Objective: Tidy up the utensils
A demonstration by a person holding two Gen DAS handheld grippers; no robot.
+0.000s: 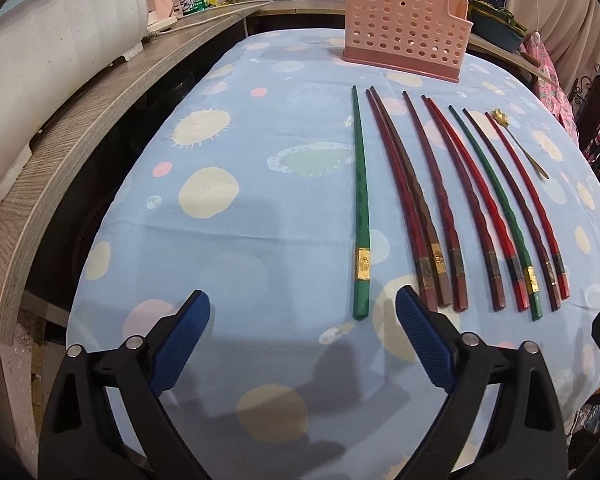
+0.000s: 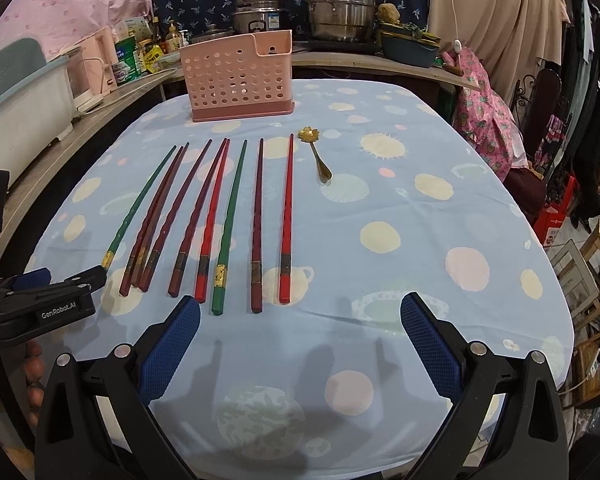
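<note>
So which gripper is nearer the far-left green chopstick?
Left. The left gripper has its open jaws either side of that green chopstick's thick end; the right gripper hovers further right, past the row.

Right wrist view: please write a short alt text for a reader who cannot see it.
Nine chopsticks, red, dark red and green, lie side by side on a blue patterned tablecloth, with a small gold spoon to their right. Behind them stands a pink perforated utensil holder. The right gripper is open in the foreground.
</note>
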